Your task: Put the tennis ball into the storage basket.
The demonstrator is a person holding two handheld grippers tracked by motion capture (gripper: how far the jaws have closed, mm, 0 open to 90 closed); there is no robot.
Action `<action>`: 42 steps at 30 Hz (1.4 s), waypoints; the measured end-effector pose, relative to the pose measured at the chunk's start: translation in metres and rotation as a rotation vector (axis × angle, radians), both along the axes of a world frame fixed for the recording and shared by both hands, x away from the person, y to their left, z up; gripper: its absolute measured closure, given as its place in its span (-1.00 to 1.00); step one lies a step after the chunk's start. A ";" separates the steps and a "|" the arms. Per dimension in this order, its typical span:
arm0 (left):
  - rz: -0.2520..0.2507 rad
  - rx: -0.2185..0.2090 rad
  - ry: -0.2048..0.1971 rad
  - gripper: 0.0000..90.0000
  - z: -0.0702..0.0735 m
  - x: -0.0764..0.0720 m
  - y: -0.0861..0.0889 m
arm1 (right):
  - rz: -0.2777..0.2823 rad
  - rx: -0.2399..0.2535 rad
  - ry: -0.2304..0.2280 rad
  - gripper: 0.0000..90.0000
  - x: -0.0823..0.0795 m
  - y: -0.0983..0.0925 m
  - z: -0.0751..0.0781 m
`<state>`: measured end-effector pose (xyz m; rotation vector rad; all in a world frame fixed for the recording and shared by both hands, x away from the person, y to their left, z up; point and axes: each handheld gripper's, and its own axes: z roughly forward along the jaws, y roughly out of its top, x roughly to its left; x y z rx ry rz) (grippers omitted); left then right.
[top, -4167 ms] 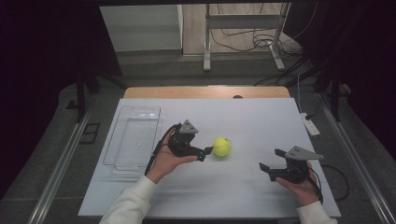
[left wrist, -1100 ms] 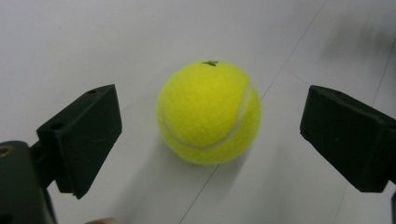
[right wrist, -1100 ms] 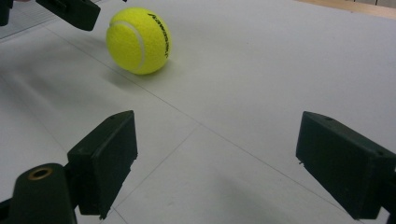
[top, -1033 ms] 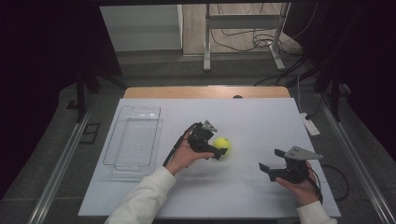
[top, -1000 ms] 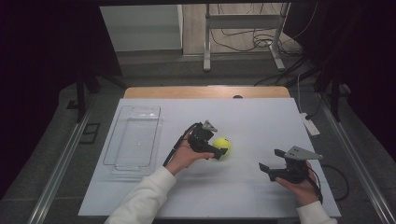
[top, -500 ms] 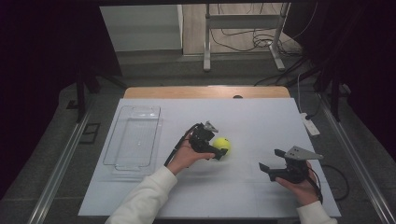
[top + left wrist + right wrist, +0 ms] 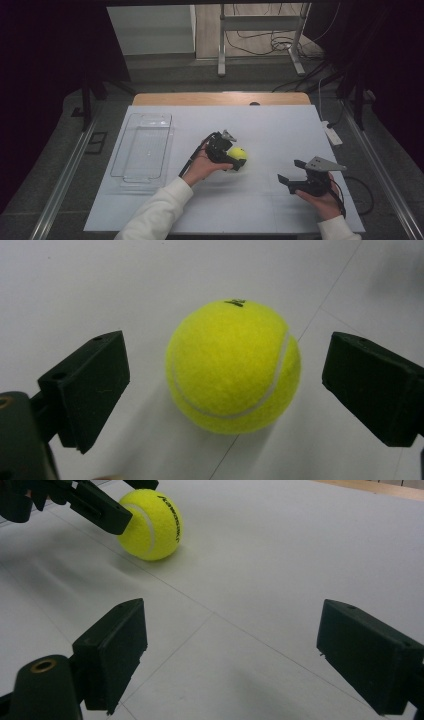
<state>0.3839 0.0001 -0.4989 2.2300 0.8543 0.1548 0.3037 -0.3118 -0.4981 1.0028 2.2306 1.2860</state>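
A yellow-green tennis ball (image 7: 239, 153) rests on the white table sheet (image 7: 280, 125) near the middle. My left gripper (image 7: 233, 158) stands open around it. In the left gripper view the ball (image 7: 233, 365) lies between the two black jaws, with a gap on each side and neither pad touching. My right gripper (image 7: 292, 171) is open low over the sheet at the front right, holding nothing. In the right gripper view its jaws (image 7: 227, 655) are spread over bare sheet. The ball (image 7: 151, 524) and the left gripper's finger (image 7: 100, 507) sit farther off at upper left.
A clear plastic tray (image 7: 142, 150) lies on the left part of the sheet. A small white device (image 7: 331, 135) sits at the sheet's right edge. The wooden table edge (image 7: 220, 98) runs along the back. Cables trail from both grippers.
Since 4.2 s ago my left gripper has moved right until its jaws straddle the ball. Over the last second nothing visibly moved. The right gripper stayed put.
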 end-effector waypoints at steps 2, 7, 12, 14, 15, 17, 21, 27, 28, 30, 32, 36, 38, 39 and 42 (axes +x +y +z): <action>-0.002 0.000 0.002 -0.87 -0.001 0.001 -0.002 | 0.000 0.001 0.000 -0.70 0.000 0.000 0.000; -0.007 0.007 0.010 -0.86 -0.003 0.002 -0.006 | 0.000 0.001 0.000 -0.70 0.000 0.000 0.000; -0.010 0.017 0.016 -0.82 -0.005 0.003 -0.007 | 0.000 0.000 0.001 -0.70 0.000 0.000 0.000; -0.011 0.023 0.015 -0.78 -0.006 0.003 -0.007 | 0.000 0.000 0.001 -0.70 0.000 0.000 0.000; -0.010 0.024 0.015 -0.76 -0.006 0.003 -0.007 | 0.000 0.000 0.002 -0.70 0.000 0.000 0.000; -0.013 0.025 0.012 -0.72 -0.006 0.002 -0.008 | 0.000 -0.001 0.002 -0.70 0.000 0.000 -0.001; -0.013 0.035 0.012 -0.48 -0.007 0.002 -0.009 | -0.001 0.000 0.003 -0.70 0.000 0.000 -0.001; -0.019 0.039 0.010 -0.41 -0.006 0.002 -0.009 | -0.002 -0.001 0.002 -0.70 0.000 0.000 0.000; -0.019 0.039 0.010 -0.40 -0.006 0.002 -0.009 | -0.003 -0.001 0.002 -0.70 0.000 0.000 0.000; -0.020 0.045 0.007 -0.40 -0.006 0.001 -0.009 | -0.003 -0.001 0.001 -0.70 0.000 0.000 0.000; -0.020 0.051 -0.001 -0.40 -0.004 0.000 -0.009 | -0.004 -0.005 -0.001 -0.70 0.000 0.000 0.000; -0.017 0.040 -0.012 -0.40 0.000 -0.001 -0.006 | -0.007 -0.008 -0.002 -0.70 0.000 0.000 0.000; -0.019 0.034 -0.016 -0.40 0.002 -0.002 -0.005 | -0.007 -0.009 -0.001 -0.70 0.000 0.000 0.000; -0.020 0.031 -0.018 -0.40 0.003 -0.003 -0.004 | -0.008 -0.009 -0.002 -0.70 0.000 0.000 0.000; -0.023 0.023 -0.025 -0.40 0.005 -0.004 -0.004 | -0.007 -0.011 -0.002 -0.70 0.000 0.000 0.000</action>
